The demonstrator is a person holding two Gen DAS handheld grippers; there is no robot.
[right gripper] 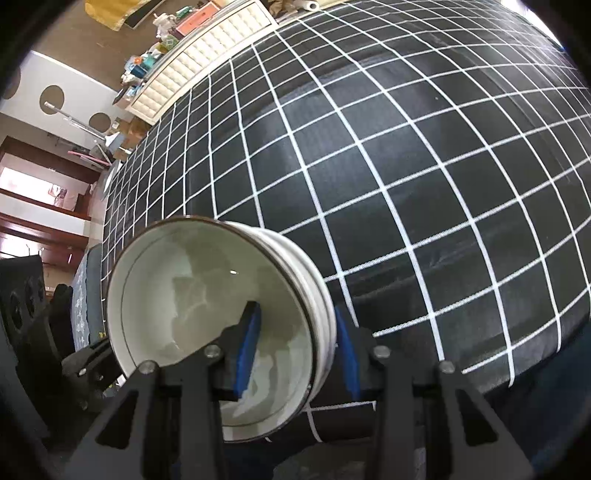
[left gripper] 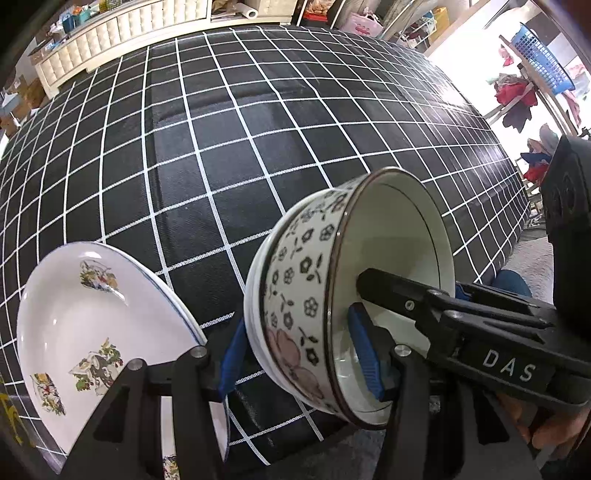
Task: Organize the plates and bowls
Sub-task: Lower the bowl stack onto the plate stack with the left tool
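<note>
A stack of nested bowls (left gripper: pixel 295 295), white inside with a dark rim line and black flower print on the outer wall, is tipped on its side above the near edge of the black cloth with white grid lines (left gripper: pixel 221 166) that covers the table. Left gripper (left gripper: pixel 303 354) straddles the stack's wall: one blue pad (left gripper: pixel 365 354) lies inside the top bowl, the other sits against the outer base side, so the jaws are clamped on the stack. Right gripper (right gripper: pixel 295 350) spans the opposite wall of the same stack (right gripper: pixel 207 314); one blue pad (right gripper: pixel 249 350) is inside against the inner surface, the other is just beside the stacked rims outside, and whether that outer pad presses cannot be told. In the left wrist view the right gripper's black finger (left gripper: pixel 406 299) reaches into the bowl's mouth. A white plate (left gripper: pixel 96 325) with bird-and-flower decals rests at the near left edge of the table, partly behind the left gripper's finger, apart from the bowls. A cream tufted cabinet (left gripper: pixel 122 33) stands beyond the far edge.
</note>
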